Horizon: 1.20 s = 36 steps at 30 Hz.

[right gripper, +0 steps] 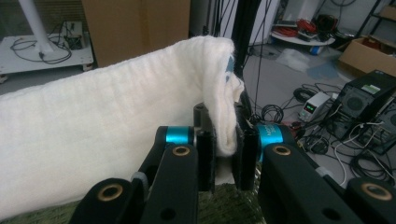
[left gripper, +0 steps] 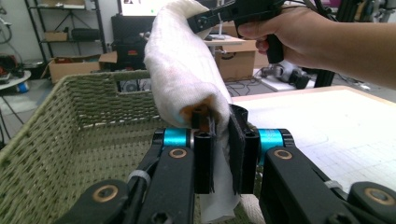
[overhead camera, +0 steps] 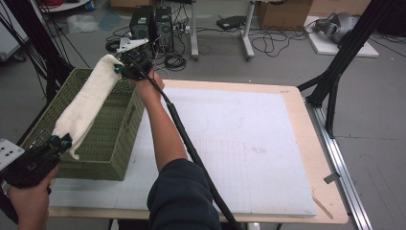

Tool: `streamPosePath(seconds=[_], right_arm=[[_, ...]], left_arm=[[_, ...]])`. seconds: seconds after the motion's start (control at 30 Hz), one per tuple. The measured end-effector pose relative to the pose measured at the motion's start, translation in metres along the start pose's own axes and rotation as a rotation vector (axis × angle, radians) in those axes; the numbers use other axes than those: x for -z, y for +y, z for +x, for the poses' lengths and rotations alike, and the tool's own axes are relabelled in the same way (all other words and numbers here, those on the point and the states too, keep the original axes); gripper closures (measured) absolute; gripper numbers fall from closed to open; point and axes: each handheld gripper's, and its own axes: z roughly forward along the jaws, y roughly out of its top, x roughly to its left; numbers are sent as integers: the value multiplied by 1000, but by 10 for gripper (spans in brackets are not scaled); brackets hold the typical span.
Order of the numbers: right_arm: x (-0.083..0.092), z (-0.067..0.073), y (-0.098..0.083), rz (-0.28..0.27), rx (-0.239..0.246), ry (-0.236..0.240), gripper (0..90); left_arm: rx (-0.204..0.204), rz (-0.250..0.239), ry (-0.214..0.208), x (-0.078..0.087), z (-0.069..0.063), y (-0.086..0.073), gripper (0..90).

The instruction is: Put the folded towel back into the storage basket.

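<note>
Cloth [overhead camera: 88, 103]: cream-white, faint ribbed weave; orange-brown patch at the end by the left gripper [left gripper: 219, 154]; small blue-grey mark near the fold by the right gripper [right gripper: 224, 156]
Basket [overhead camera: 112, 139]: olive green, woven lattice
Both grippers: black jaws, cyan collars, brass-coloured pivot rings
Table [overhead camera: 313, 143]: pale wood edge; white mat [overhead camera: 239, 143] with a faint grey grid
Sleeve [overhead camera: 179, 196]: dark navy
Floor [overhead camera: 378, 120]: grey

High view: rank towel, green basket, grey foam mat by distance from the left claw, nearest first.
1. Towel: clamped in the left claw, at its tip.
2. Green basket: right under and beside it.
3. Grey foam mat: farthest, spreading off to the right.
</note>
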Motion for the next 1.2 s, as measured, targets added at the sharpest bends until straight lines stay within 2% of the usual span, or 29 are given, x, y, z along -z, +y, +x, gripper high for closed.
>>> streamPosePath(seconds=[0.1, 0.13, 0.2, 0.23, 0.3, 0.37, 0.47, 0.73, 0.87, 0.97, 1.13, 1.2], right_arm=[[-6, 2, 2, 3, -7, 0, 815], [-9, 3, 1, 3, -19, -2, 776], [-15, 5, 0, 22, -58, -33, 574], [-17, 6, -2, 23, -69, -50, 560], [-18, 7, -3, 31, -70, -49, 525], [-17, 9, -4, 27, -76, -37, 510], [-9, 9, -3, 30, -55, -28, 505], [32, -2, -2, 17, -46, -34, 468], [58, -10, -8, 9, -50, -26, 413], [80, -15, -12, 11, -46, -42, 397], [124, -26, -19, 0, -60, -61, 350], [141, -29, -24, 2, -74, -80, 283]], left_arm=[[7, 9, 24, 1, 2, 0, 779], [13, 9, 45, 1, 3, 0, 716], [37, 4, 92, 3, 6, 2, 481], [43, -5, 105, 5, 7, 3, 416], [54, -22, 121, 8, 10, 4, 360], [64, -29, 119, 10, 11, 4, 348], [87, -32, 93, 9, 12, 3, 345], [81, -26, 10, -1, -1, 7, 306], [97, -20, -29, -10, -11, 8, 235], [78, 4, -60, -17, -21, 9, 171], [76, 8, -141, -25, -36, 12, 170], [84, 6, -175, -28, -42, 13, 170]])
